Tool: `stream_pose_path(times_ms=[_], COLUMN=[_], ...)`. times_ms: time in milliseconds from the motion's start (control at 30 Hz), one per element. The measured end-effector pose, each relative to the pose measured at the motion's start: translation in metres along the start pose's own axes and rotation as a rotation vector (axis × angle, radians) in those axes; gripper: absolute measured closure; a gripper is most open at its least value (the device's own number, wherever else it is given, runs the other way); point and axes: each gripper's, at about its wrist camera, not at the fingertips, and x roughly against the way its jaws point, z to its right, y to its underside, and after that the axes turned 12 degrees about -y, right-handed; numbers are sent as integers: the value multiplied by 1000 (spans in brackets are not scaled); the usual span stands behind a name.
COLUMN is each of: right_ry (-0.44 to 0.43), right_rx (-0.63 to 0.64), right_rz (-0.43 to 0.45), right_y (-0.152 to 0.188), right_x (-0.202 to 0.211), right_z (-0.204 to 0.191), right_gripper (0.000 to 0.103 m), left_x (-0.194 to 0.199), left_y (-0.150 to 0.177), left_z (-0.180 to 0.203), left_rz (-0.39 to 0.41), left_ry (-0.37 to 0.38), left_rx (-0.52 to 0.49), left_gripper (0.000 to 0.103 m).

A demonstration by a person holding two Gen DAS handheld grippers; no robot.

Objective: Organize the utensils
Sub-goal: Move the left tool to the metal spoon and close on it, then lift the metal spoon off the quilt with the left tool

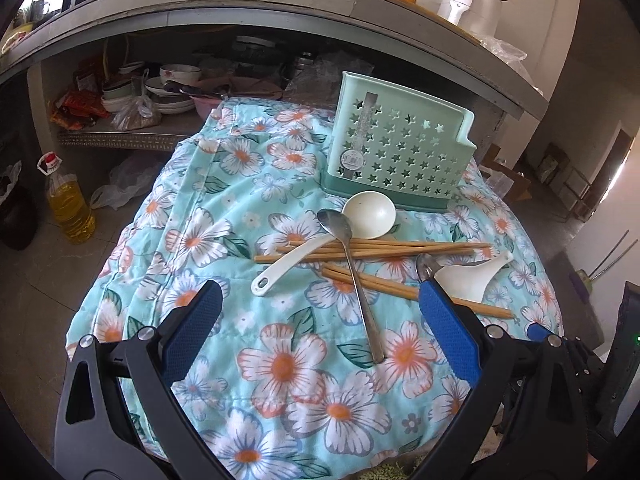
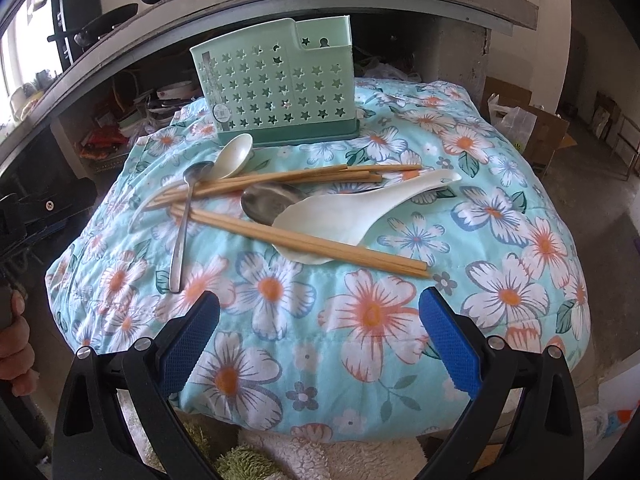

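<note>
Two grippers hang over the near edge of the flowered cloth, both with jaws spread and nothing between them. Nothing has gone into the rack yet, so we judge the job barely begun: the step in hand is choosing and taking a first utensil.

Going left to right in the left wrist view, our left gripper faces the pile. The white ladle lies furthest left, its bowl just in front of the rack and its handle under the chopsticks. The long steel spoon crosses over those sticks, handle pointing toward us. It sits on top of the heap, so we would take it first, closing on the bare handle near its end where nothing overlaps.

Further right, a second steel spoon lies partly under the white rice paddle, and a loose pair of chopsticks crosses the paddle's blade. Our right gripper hovers short of them. We would lift that pair before the paddle, pinching both sticks together so they do not scissor apart on the soft cloth.

The rack stands upright at the back, well apart from both grippers.
</note>
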Motion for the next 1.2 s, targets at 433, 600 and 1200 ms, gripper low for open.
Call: stream_pose_path(times_ms=[433, 600, 1200], right_ry=[-74, -90, -96], right_rx=[58, 61, 26], right_rz=[-41, -49, -63], right_y=[-7, -10, -13], right_x=[-21, -27, -34], right_z=[-10, -11, 0], right_gripper=[6, 6, 6], left_x=[-64, -106, -125], left_y=[-52, -59, -69], left_z=[38, 53, 36], left_rz=[-59, -181, -245], left_ry=[-30, -48, 14], left_rx=[-198, -270, -126], left_gripper=[31, 49, 68])
